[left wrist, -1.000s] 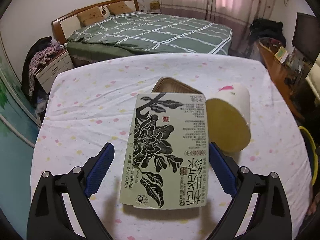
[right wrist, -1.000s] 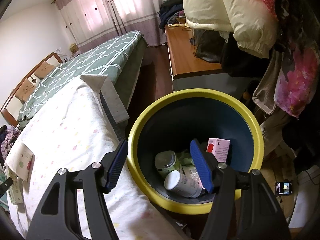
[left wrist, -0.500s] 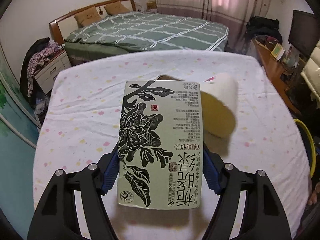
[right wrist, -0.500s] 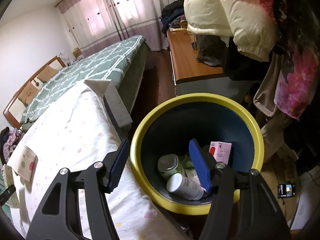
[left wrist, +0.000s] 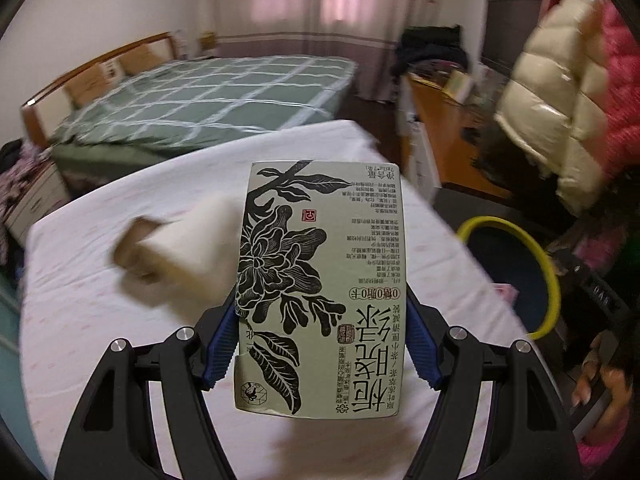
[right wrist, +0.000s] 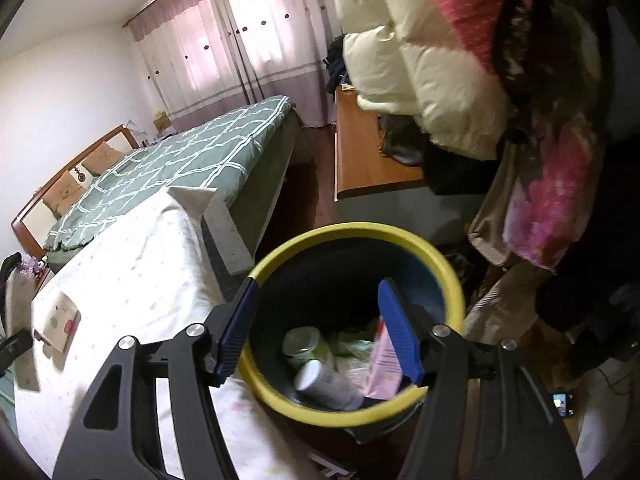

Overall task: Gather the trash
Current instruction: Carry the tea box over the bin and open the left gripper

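Note:
A pale green tea box (left wrist: 324,280) printed with a black flower hangs above the white spotted tablecloth (left wrist: 100,320), and my left gripper (left wrist: 320,332) is shut on its long sides. A blurred cream paper cup (left wrist: 176,240) lies on the cloth behind it. The yellow-rimmed trash bin (left wrist: 540,264) shows to the right of the box. In the right wrist view my right gripper (right wrist: 320,312) stands open over that bin (right wrist: 360,230), with nothing between its fingers. Inside lie white jars (right wrist: 324,384), a pink carton (right wrist: 384,368) and green wrappers.
A small flat box (right wrist: 60,320) with coloured dots lies on the table's far side. A green checked bed (right wrist: 180,160) stands behind the table. A wooden desk (right wrist: 368,160) and hanging coats (right wrist: 440,80) crowd the bin. A person's hand (left wrist: 600,388) shows low right.
My left gripper shut on the tea box, lifted it off the cloth and swung right, bringing the bin into view. My right gripper drew back a little above the bin, staying open.

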`<state>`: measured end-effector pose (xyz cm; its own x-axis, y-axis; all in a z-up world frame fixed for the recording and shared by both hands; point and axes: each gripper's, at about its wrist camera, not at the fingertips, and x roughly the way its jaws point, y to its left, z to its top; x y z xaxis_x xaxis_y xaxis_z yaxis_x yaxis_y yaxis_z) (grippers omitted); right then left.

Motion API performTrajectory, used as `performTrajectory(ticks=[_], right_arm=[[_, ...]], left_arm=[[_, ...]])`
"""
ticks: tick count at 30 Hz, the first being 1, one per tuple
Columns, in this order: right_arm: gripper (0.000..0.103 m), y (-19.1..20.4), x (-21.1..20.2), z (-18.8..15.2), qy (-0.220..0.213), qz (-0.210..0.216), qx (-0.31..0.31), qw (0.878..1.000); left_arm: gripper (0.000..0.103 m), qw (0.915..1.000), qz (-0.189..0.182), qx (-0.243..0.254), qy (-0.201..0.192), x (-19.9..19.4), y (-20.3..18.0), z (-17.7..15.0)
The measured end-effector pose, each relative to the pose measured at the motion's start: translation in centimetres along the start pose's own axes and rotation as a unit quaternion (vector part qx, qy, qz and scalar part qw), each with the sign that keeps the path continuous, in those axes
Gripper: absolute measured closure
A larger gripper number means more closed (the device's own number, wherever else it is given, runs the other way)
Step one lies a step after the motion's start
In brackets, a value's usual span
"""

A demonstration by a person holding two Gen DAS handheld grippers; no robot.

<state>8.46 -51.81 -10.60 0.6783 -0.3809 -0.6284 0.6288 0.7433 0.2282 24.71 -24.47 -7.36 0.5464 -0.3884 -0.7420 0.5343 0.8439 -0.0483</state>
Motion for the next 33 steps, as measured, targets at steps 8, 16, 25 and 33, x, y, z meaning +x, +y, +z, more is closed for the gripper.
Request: performTrajectory(ticks=[8,16,25,33], right_arm=[[0.041,-4.7,-1.6,-0.3,-0.003,-0.015,0.015,1.000],[0.040,-7.3,-2.4,-0.4,-0.010,-0.032,0.024,0.999],[0.040,-8.2,-2.0,-0.4,-0.004,-0.040,0.030,0.999],[0.039,-7.1,-1.9,-0.7,0.000,-0.032,0.024,0.999]], left_arm=[[0.032,0.9951,-0.065,0.073,0.013,3.7,-11.8,2.4],[0.032,0.9875,-0.098,0.113,0.051,8.3,-19.7,3.1],[0.028,0.9840,-0.107,0.122,0.072,11.1,-23.0,3.3],[0.017,0.9895,-0.110,0.088,0.033,7.0,-18.1,3.2]])
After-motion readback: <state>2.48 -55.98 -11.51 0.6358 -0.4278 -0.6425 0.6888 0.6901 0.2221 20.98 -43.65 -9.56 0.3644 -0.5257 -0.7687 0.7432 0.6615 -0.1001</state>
